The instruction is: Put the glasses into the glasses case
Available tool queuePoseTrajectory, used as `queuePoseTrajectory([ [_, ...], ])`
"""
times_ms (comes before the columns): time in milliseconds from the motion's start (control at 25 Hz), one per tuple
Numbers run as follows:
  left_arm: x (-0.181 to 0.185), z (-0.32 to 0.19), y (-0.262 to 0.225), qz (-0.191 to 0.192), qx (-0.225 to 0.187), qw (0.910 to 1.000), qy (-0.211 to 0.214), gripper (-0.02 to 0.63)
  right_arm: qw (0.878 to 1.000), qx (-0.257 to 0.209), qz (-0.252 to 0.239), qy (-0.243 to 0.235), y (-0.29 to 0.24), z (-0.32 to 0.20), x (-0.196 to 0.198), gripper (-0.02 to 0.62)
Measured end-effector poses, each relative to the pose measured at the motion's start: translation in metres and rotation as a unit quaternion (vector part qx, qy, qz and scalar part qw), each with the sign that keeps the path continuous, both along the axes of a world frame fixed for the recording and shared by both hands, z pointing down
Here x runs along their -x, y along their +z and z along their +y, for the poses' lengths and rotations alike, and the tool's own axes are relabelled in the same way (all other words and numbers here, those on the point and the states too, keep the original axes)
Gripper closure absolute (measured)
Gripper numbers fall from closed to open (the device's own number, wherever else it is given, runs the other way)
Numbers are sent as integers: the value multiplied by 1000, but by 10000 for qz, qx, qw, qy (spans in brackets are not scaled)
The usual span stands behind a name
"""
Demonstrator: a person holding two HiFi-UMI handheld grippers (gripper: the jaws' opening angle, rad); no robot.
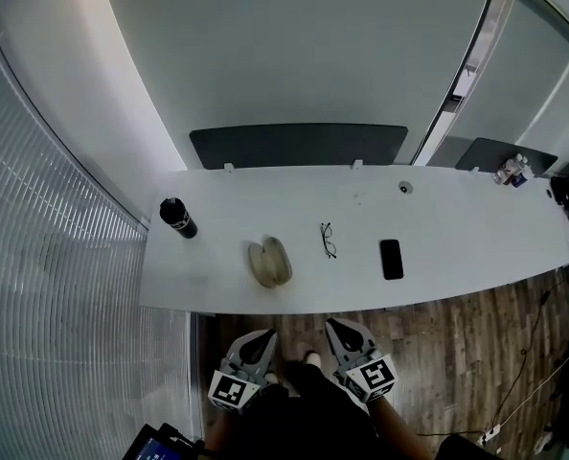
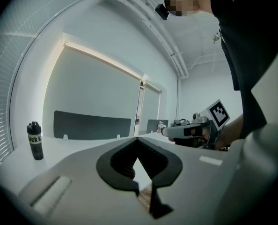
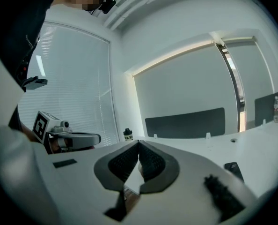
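The black-framed glasses [image 1: 328, 241] lie on the long white table [image 1: 476, 228], near its middle. Left of them lies the beige glasses case [image 1: 270, 262], whose two halves show side by side. Both grippers hang in front of the table's near edge, above the wooden floor and apart from both things. My left gripper [image 1: 262, 334] [image 2: 137, 138] is shut with nothing in it. My right gripper [image 1: 334, 325] [image 3: 139, 142] is shut and empty too. Each gripper shows in the other's view, the right gripper [image 2: 190, 131] and the left gripper [image 3: 78, 139].
A black phone [image 1: 391, 259] [image 3: 233, 168] lies right of the glasses. A black bottle [image 1: 178, 218] [image 2: 34, 141] [image 3: 127, 135] stands at the table's left end. Dark panels [image 1: 299, 145] stand behind the table, with blinds [image 1: 55, 286] along the left wall. Cables and clutter [image 1: 567, 199] sit at the far right.
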State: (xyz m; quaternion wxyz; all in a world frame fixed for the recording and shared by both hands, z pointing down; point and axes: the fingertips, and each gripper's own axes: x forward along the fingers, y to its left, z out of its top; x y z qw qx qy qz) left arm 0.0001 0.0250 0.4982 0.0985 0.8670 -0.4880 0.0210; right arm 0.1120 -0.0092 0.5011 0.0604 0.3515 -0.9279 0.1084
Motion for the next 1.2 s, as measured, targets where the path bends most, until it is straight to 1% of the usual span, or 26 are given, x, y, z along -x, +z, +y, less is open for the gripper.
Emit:
queuePoseTrajectory([
  [80,-2,-9,0,32,-49,10000,-81,600,10000,-13,-3,4,4,-6,-6,589],
  [200,-11,-17,9,22,-47,10000,-68,600,10000,-46,14,-9,7,-18,-18,589],
  [360,-22,-28,5,19,-133,9998,-177,600,10000,-53,-2,-70,5,-29,-32,589],
  [480,-24,-30,5,13,6,9996,-289,599,9998,-196,20,-66,4,-38,-41,589],
  [560,-25,-33,1,47,-3,9995,-305,599,9999,-132,53,-81,7,-45,-43,589],
  [760,-16,-49,11,90,127,9992,-361,600,10000,32,60,22,17,-59,-42,589],
  [920,-10,-73,6,156,11,9995,-259,598,9999,25,131,36,14,-71,-32,589],
  [1080,-3,-92,6,89,169,9997,-143,599,9998,29,193,12,12,-88,-20,589],
  [1200,-3,-103,11,147,224,9996,31,598,9996,34,203,204,9,-99,-18,589],
])
